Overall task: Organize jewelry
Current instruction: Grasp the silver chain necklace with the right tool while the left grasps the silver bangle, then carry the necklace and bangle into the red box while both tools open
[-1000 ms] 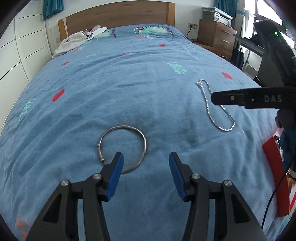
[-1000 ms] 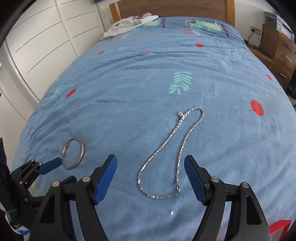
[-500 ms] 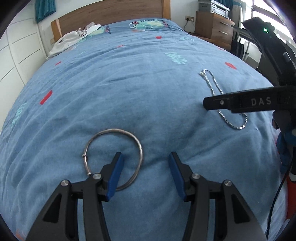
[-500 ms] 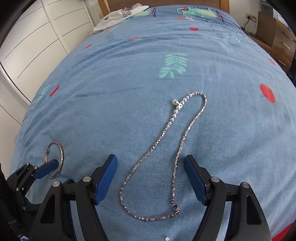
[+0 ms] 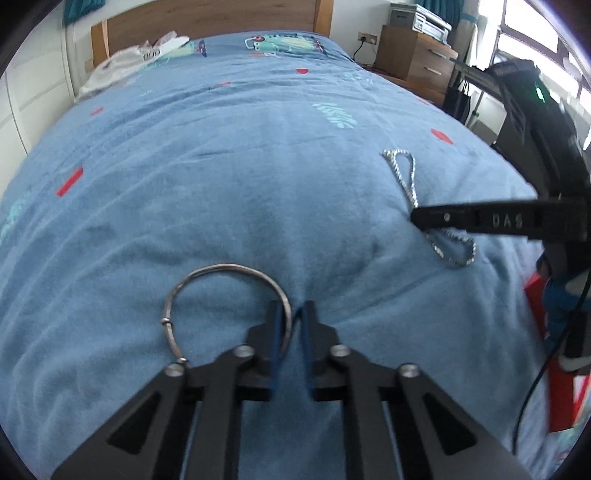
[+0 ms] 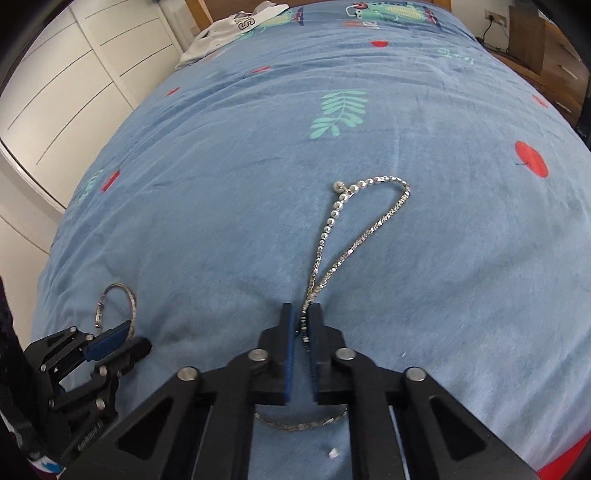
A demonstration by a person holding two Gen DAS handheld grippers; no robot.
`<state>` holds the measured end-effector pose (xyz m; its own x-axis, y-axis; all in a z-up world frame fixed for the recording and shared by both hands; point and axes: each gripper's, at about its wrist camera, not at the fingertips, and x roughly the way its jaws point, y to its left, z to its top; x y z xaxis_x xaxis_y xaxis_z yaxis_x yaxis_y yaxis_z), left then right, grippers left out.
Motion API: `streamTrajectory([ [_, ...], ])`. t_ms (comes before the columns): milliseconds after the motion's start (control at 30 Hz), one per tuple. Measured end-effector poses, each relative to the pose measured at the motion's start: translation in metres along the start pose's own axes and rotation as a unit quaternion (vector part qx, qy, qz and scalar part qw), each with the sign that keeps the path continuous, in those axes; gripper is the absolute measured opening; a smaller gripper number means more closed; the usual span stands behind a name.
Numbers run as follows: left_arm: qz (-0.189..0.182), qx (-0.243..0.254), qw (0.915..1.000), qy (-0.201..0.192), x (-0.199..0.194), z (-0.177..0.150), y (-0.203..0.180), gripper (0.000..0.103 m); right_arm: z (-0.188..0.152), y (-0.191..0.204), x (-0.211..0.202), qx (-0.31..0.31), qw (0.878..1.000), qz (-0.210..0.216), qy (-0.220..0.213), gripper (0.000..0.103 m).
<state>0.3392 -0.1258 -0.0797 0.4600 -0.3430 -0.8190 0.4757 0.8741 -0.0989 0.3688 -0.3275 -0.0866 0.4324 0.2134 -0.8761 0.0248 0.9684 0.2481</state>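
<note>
A thin silver bangle (image 5: 207, 275) lies on the blue bedspread (image 5: 236, 177). My left gripper (image 5: 293, 310) is shut on the bangle's right side, down on the cover. It also shows in the right wrist view (image 6: 122, 332), with the bangle (image 6: 127, 291) in its pads. A silver chain necklace (image 6: 354, 229) lies stretched away from me. My right gripper (image 6: 302, 314) is shut on both strands of the necklace near its middle; the near loop (image 6: 303, 424) lies under the jaws. In the left wrist view the necklace (image 5: 404, 177) passes behind my right gripper's finger (image 5: 480, 219).
A white garment (image 5: 129, 62) lies by the wooden headboard (image 5: 207, 18). A wooden drawer unit (image 5: 413, 55) stands at the back right. A red object (image 5: 554, 354) sits at the bed's right edge. White wardrobe doors (image 6: 59, 81) line the left side.
Both grippers were open and have lowered onto the bedspread and shut, the left on the bangle's right side, the right on the necklace's strands.
</note>
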Motion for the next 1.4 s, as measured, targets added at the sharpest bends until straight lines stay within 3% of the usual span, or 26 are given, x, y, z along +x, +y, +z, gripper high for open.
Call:
streamTrajectory([
  [333, -0.017, -0.025, 0.9995, -0.006, -0.027, -0.006, -0.006, 0.004, -0.027, 0.012, -0.026, 0.010, 0.998, 0.056, -0.019, 0.003],
  [733, -0.016, -0.014, 0.9987, -0.047, -0.102, 0.000, -0.039, 0.004, -0.034, 0.030, -0.129, -0.003, 0.992, 0.085, -0.093, 0.003],
  [1100, -0.058, 0.028, 0.9926, -0.103, -0.183, 0.024, -0.131, 0.004, -0.062, 0.004, -0.262, -0.010, 0.984, 0.056, -0.170, 0.003],
  [1400, -0.112, 0.046, 0.9876, -0.101, -0.191, 0.024, -0.229, 0.004, -0.106, -0.058, -0.316, 0.001, 0.983, 0.014, -0.183, 0.003],
])
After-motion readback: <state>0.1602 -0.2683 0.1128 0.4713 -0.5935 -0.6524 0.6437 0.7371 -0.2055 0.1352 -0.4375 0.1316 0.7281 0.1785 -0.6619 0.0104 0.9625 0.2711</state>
